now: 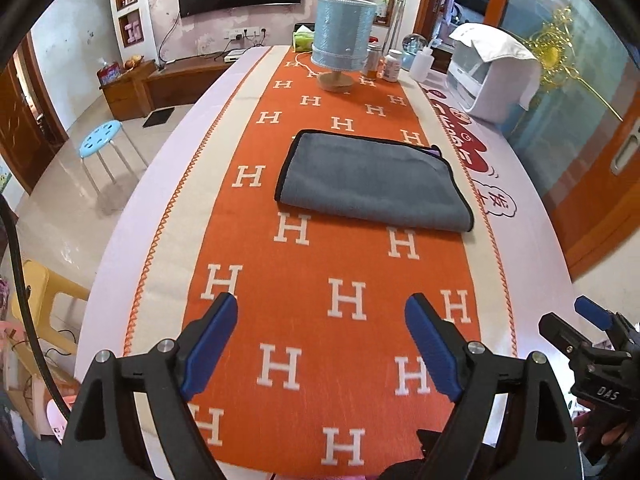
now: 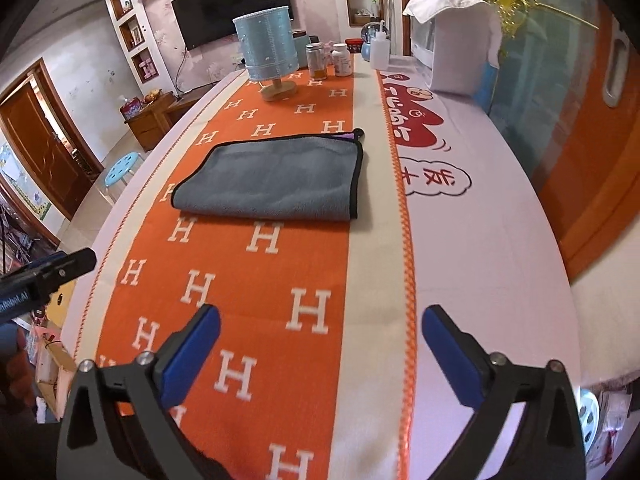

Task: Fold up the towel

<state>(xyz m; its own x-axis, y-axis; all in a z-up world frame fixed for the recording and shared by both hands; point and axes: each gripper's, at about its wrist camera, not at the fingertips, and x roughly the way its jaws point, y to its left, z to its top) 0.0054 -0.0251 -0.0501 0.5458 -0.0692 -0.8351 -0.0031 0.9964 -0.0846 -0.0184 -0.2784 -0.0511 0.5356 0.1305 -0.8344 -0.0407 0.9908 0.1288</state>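
A grey towel with black trim lies folded on the orange H-pattern runner, its fold edge toward me; it also shows in the right wrist view. A purple layer peeks out at its far right corner. My left gripper is open and empty, held over the runner well short of the towel. My right gripper is open and empty, also short of the towel, over the runner's right border. The right gripper shows at the right edge of the left wrist view.
A blue table lamp on a wooden base, jars and bottles and a white appliance under a white cloth stand at the far end. The table has a white cloth with red print. A blue stool stands left of the table.
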